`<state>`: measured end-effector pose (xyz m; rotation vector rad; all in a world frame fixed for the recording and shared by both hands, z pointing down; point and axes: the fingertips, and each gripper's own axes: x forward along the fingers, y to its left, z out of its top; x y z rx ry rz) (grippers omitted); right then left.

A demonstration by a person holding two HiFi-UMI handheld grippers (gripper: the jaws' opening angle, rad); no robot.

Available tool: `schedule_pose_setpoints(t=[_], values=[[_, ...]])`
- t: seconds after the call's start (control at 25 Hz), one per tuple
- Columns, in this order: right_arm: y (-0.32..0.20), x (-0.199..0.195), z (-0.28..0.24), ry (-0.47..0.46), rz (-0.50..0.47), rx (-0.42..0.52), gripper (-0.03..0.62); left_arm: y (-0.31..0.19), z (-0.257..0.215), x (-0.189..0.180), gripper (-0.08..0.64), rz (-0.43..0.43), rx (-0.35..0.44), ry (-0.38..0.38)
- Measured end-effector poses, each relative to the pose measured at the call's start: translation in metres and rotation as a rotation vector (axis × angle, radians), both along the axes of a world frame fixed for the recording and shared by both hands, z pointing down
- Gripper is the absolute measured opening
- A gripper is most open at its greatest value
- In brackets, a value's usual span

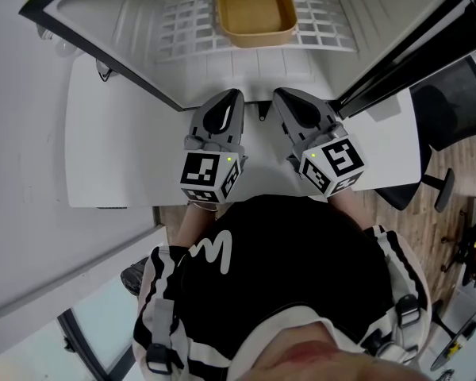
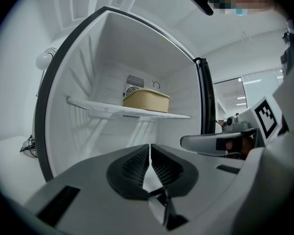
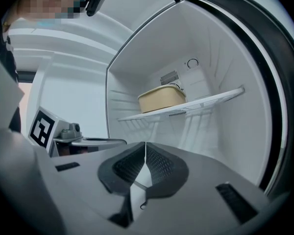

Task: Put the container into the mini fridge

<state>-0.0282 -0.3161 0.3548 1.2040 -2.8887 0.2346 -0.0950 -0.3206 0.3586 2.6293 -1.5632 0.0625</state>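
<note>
Open mini fridge (image 1: 119, 10), tan container (image 1: 255, 8) on shelf (image 1: 182, 28), left claw (image 2: 150, 146), right claw (image 3: 145, 143) both closed

place: office | cues: swivel chair (image 1: 451, 108), glass partition (image 2: 229, 102), white table (image 1: 127, 157)

Your right gripper (image 3: 145, 147) has its jaws pressed together; ahead and above them, the tan container (image 3: 161, 98) rests on the white shelf (image 3: 215, 100) inside the open mini fridge (image 3: 245, 58).
</note>
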Motion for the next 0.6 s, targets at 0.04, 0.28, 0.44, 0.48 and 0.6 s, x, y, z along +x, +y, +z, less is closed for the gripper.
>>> schedule_pose_setpoints(t=[0.04, 0.28, 0.44, 0.48, 0.6], values=[[-0.0003, 0.0006, 0.0, 0.002, 0.004, 0.002, 0.017, -0.0002, 0.0008, 0.0001, 0.018, 0.0, -0.001, 0.0], [-0.0013, 0.0035, 0.0016, 0.026, 0.022, 0.006, 0.011, 0.0009, 0.0019, 0.0028, 0.012, 0.007, -0.003, 0.003], [-0.0009, 0.0027, 0.0002, 0.037, 0.016, 0.017, 0.011, 0.0003, 0.0012, 0.0029, 0.012, 0.008, -0.003, 0.004], [-0.0006, 0.0023, -0.0005, 0.035, 0.011, 0.018, 0.009, 0.0002, 0.0014, 0.003, 0.012, 0.008, -0.004, 0.004], [-0.0011, 0.0025, -0.0006, 0.032, 0.011, 0.014, 0.011, 0.0002, 0.0019, 0.0036, 0.012, 0.007, -0.005, 0.002]])
